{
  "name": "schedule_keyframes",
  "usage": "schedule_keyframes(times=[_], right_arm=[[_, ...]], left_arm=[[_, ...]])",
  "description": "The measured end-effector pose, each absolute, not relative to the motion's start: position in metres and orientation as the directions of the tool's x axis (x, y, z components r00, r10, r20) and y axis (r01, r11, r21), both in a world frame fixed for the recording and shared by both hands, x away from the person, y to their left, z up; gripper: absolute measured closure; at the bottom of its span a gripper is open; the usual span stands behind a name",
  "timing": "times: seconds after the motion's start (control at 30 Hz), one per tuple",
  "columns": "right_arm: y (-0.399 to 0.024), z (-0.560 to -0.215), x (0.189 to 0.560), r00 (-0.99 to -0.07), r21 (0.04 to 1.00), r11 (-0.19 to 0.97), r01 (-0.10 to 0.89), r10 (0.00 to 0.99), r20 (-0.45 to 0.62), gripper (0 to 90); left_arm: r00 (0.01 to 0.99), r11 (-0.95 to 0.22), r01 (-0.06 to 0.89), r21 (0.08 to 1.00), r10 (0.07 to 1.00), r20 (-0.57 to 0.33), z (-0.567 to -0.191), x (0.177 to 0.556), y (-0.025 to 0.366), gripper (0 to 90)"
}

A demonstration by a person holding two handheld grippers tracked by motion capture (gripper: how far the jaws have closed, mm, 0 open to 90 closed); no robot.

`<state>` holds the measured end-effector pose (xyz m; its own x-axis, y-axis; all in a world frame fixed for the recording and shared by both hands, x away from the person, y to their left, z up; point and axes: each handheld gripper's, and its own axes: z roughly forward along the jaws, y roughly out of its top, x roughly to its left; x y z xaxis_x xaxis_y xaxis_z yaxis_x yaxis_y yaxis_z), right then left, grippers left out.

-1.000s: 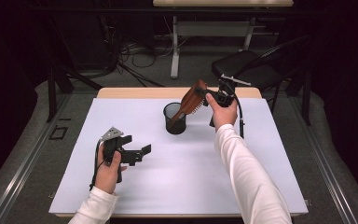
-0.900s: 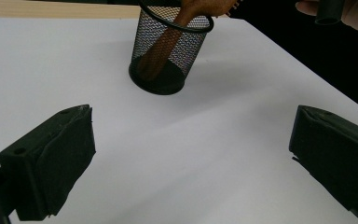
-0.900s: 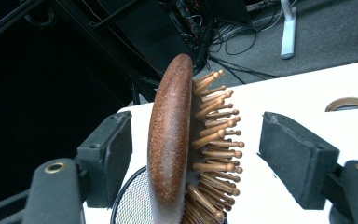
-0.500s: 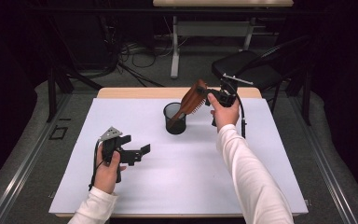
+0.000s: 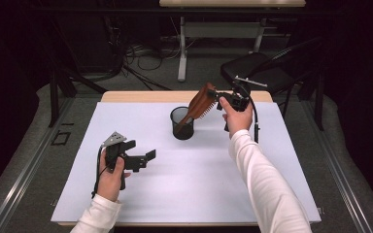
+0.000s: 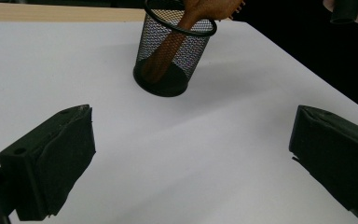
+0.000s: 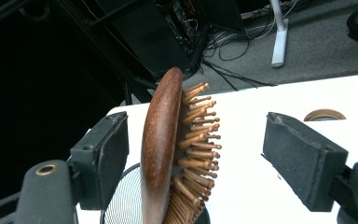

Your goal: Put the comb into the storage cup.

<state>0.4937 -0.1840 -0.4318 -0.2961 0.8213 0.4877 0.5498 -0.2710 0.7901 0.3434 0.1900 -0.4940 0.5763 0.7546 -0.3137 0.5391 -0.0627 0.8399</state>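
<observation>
A brown wooden hairbrush [image 5: 201, 102] stands handle-down in a black mesh cup [image 5: 181, 124] at the back middle of the white table, with its head leaning to the right. My right gripper [image 5: 222, 99] is level with the brush head. Its jaws have just been opening and stand open with the hairbrush [image 7: 161, 144] between them: a slim gap at the left pad, the right pad far off. The cup's rim [image 7: 121, 200] shows below. My left gripper [image 5: 143, 159] hovers open near the table's front left, with nothing between its fingers, facing the cup [image 6: 175, 51].
A white sheet [image 5: 199, 184] covers the table, with a wooden strip along its far edge. Behind the table stand a dark chair [image 5: 257, 68] and a white table leg [image 5: 182, 53] among floor cables. The person's right hand [image 6: 349, 7] shows at the top right of the left gripper view.
My right hand has edged slightly to the right by the brush head. The brush stays leaning in the cup, and the left hand has not moved.
</observation>
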Motion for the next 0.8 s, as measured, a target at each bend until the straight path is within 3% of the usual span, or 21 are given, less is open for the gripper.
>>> schedule_keyframes(times=[0.33,0.8], right_arm=[[-0.189,-0.427,0.489,-0.309,0.795,-0.232,0.56,0.832,0.46,14.4],[-0.187,-0.421,0.478,-0.348,0.801,-0.101,0.59,0.863,0.366,12.0]], left_arm=[[0.576,-0.064,0.539,0.84,0.756,-0.312,-0.494,0.343,0.191,0.5],[0.575,-0.062,0.546,0.835,0.753,-0.319,-0.494,0.343,0.192,0.5]])
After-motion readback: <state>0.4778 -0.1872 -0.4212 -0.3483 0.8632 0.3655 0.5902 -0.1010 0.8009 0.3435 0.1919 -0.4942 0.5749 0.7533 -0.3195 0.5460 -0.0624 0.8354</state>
